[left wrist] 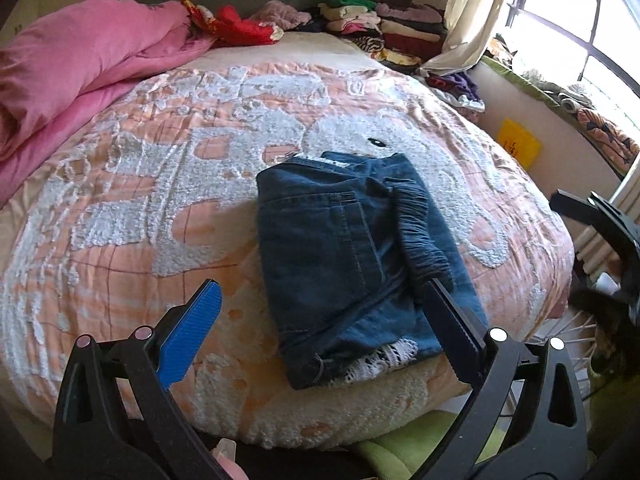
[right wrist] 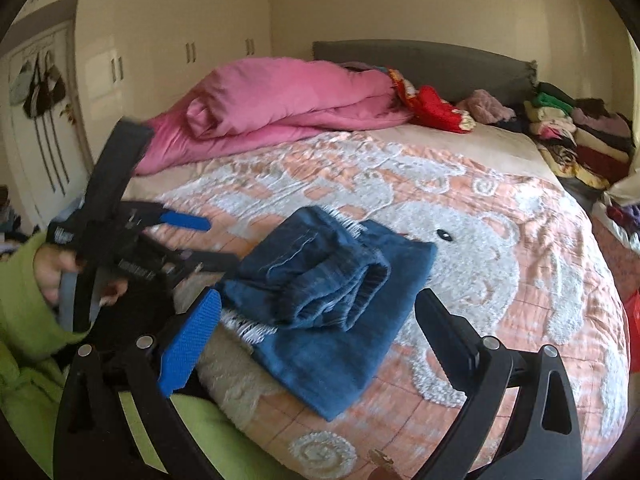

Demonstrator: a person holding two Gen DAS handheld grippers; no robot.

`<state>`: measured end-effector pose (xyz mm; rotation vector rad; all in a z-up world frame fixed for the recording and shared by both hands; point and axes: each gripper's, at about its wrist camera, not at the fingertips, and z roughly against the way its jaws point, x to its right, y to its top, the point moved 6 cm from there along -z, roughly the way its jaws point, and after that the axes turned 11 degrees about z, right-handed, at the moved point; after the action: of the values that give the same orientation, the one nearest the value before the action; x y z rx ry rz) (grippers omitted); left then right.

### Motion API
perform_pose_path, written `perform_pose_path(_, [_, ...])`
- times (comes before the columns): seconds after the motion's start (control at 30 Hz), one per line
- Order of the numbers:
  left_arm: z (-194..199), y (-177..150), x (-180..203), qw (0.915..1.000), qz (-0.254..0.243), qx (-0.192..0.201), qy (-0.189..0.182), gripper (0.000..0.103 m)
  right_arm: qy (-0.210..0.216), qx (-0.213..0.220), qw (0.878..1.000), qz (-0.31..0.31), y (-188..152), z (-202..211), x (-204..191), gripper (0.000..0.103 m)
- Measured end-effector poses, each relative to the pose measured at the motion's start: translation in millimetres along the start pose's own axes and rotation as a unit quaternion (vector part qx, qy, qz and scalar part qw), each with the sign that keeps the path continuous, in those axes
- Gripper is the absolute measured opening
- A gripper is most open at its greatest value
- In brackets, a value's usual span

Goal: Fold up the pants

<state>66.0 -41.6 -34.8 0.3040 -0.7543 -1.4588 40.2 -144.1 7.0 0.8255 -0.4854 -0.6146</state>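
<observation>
Dark blue jeans [left wrist: 340, 256] lie folded into a compact stack near the front edge of the bed; they also show in the right wrist view [right wrist: 332, 300]. My left gripper [left wrist: 320, 320] is open and empty just in front of the jeans, its right finger [left wrist: 452, 324] over their near right corner. It also shows in the right wrist view [right wrist: 200, 240], to the left of the jeans. My right gripper [right wrist: 320, 332] is open and empty, hovering above the near side of the jeans. Part of it shows at the right edge of the left wrist view [left wrist: 600, 232].
The bed has a peach and white bedspread [left wrist: 200, 160]. A pink duvet [left wrist: 80, 64] is bunched at the far left. Stacks of folded clothes [left wrist: 380, 28] sit by the headboard. A window ledge [left wrist: 560, 96] runs on the right. A wardrobe [right wrist: 160, 48] stands behind.
</observation>
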Motion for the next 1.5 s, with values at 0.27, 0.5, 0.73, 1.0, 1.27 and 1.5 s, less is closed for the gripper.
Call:
perform_pose_path(0.27, [-27, 7, -15, 0.9993, 0.020, -0.020, 0.026, 0.093, 0.028, -0.029, 0.999, -0.010, -18, -28, -13, 0.097])
perform_pose_path(0.5, [-41, 5, -18, 0.9988, 0.022, -0.033, 0.028, 0.093, 0.032, -0.029, 0.999, -0.023, -21, -34, -10, 0.097])
perform_pose_path(0.73, [-58, 28, -24, 0.9980, 0.038, -0.047, 0.017, 0.090, 0.086, -0.036, 0.994, 0.063, -8, -49, -51, 0.076])
perform_pose_path(1.0, [-83, 31, -26, 0.9958, 0.049, -0.076, 0.006, 0.074, 0.098, -0.065, 0.978, 0.174, 5, -98, -86, 0.060])
perform_pose_path(1.27, [-86, 29, -28, 0.9952, 0.055, -0.081, 0.001, 0.074, 0.143, -0.094, 0.965, 0.198, -5, -113, -93, 0.009])
perform_pose_path(1.5, [-87, 26, -23, 0.9955, 0.054, -0.077, -0.008, 0.074, 0.139, -0.108, 0.972, 0.157, -37, -113, -89, 0.012])
